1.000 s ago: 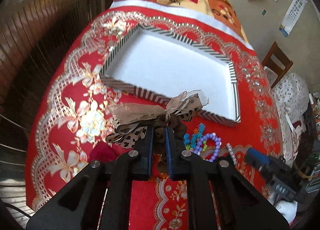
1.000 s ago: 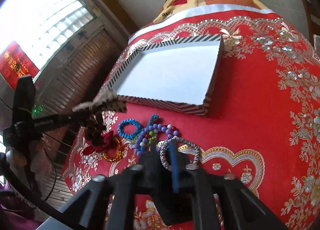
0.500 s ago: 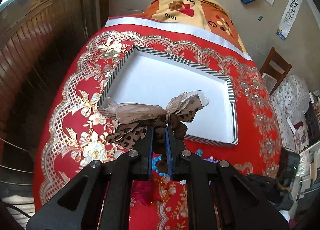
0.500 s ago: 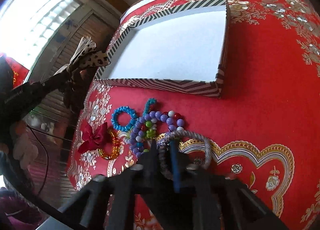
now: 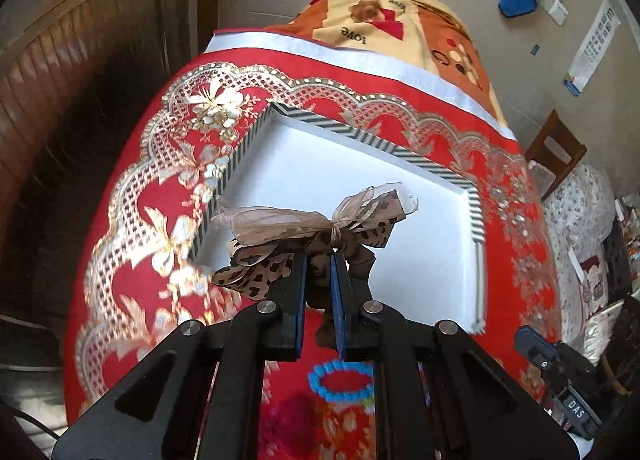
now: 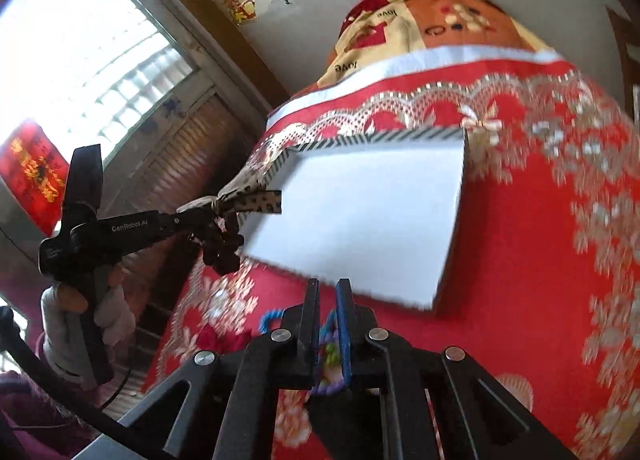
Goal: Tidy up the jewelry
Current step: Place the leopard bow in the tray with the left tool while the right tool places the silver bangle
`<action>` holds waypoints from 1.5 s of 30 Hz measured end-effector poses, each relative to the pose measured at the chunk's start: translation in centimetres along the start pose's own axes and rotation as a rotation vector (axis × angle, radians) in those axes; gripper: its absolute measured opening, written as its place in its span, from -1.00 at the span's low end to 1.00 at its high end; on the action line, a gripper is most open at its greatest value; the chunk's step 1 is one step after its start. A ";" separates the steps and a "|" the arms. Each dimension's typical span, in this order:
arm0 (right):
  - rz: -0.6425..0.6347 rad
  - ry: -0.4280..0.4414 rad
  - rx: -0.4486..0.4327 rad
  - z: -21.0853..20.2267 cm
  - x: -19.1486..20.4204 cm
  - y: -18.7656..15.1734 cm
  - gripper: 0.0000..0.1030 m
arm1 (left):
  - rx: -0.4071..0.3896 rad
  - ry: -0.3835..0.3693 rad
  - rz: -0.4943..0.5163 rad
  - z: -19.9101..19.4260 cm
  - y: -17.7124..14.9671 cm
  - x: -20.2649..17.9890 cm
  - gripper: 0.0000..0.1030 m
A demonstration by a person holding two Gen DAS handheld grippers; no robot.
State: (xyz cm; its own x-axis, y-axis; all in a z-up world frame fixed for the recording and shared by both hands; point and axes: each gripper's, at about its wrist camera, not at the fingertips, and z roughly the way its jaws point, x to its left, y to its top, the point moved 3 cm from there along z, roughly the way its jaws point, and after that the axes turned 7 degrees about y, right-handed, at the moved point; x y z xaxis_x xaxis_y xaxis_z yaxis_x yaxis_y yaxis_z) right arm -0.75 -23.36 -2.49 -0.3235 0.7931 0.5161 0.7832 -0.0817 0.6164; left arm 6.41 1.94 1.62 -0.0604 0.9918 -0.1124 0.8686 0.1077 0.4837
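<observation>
Above the striped tray's (image 5: 476, 220) 7 o'clock corner, the left gripper (image 5: 319, 260) pinches a leopard bow (image 5: 308, 232); whether the right gripper (image 6: 328, 288), jaws narrow, holds anything I cannot tell.

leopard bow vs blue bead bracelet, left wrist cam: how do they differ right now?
The leopard bow is clamped in the left tool, held up over the striped tray; the blue bead bracelet lies loose on the red cloth. The bow is floppy brown ribbon; the bracelet is a closed ring of beads. Neither rests in the tray.
</observation>
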 end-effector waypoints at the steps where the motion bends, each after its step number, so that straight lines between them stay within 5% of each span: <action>1: -0.019 -0.021 0.005 0.7 0.0 0.5 -0.86 | 0.003 0.004 -0.002 0.7 0.5 0.1 -0.80; 4: -0.083 -0.098 0.036 3.0 -0.4 1.9 -0.86 | 0.033 0.023 0.001 3.1 1.5 0.5 -0.80; 10: -0.021 -0.088 0.076 2.5 -2.9 1.9 -0.84 | 0.077 0.038 0.008 7.0 2.3 1.2 -0.80; 12: -0.043 -0.118 0.104 1.5 -3.4 0.5 -0.38 | 0.094 0.028 0.017 8.1 2.3 1.2 -0.79; 14: -0.040 -0.149 0.154 0.8 -4.2 -1.4 -0.13 | 0.106 0.029 0.027 9.2 2.2 1.1 -0.52; 17: -0.026 -0.230 0.216 -0.2 -5.5 -4.1 -0.13 | 0.149 0.000 0.029 10.7 1.7 0.9 -0.26; 25: 0.100 -0.269 0.243 -4.1 -8.3 -8.7 -0.13 | 0.205 0.003 0.086 11.2 -1.1 -0.3 -0.25; 32: 0.011 -0.314 0.349 -2.7 -7.6 -12.3 -0.31 | 0.221 -0.010 0.097 9.7 -3.4 -0.6 -0.25; 34: -0.050 -0.355 0.338 -2.6 -7.0 -12.5 -0.39 | 0.215 -0.002 0.093 9.4 -3.8 -0.5 -0.25; 38: -0.114 -0.418 0.304 -2.7 -7.3 -12.5 -0.85 | 0.193 0.013 0.051 8.5 -3.6 0.4 -0.25; 45: -0.042 -0.335 0.206 -4.9 -8.1 -10.1 -0.87 | 0.114 0.005 -0.033 4.6 -2.9 2.8 -0.18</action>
State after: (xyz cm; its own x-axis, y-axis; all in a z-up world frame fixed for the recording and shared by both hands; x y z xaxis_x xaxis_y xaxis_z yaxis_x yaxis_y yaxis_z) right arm -8.59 -31.95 -9.98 -0.1927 0.9490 0.2494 0.8743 0.0506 0.4827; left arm 6.00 4.07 -4.14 -0.0922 0.9882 -0.1226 0.9162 0.1324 0.3782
